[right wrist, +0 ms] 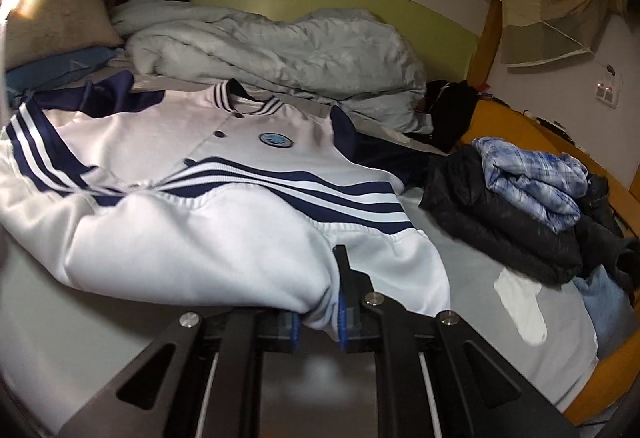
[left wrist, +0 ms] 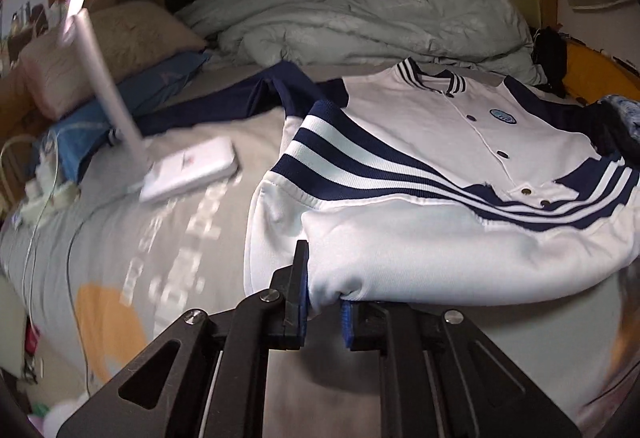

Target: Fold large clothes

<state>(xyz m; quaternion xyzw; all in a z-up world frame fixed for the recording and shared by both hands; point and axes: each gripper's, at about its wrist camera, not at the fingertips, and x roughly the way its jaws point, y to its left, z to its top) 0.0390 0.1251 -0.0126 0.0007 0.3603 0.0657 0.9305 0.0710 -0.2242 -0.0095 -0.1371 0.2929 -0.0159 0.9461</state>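
Across the bed [left wrist: 168, 238], below the rumpled duvet [left wrist: 360, 26], the white and navy jacket [left wrist: 440, 142] lies buttons up. Left tongs [left wrist: 324, 302] and right tongs [right wrist: 318, 318] are each clamped on a bottom corner, hem doubled back toward the collar, probably so both sides fold evenly.

left gripper [left wrist: 324, 312] angled down, jaws nearly shut, pads pinching white jacket [left wrist: 420, 158] fabric, right gripper [right wrist: 318, 318] same, tilted down, jaws clamped on jacket's lower part
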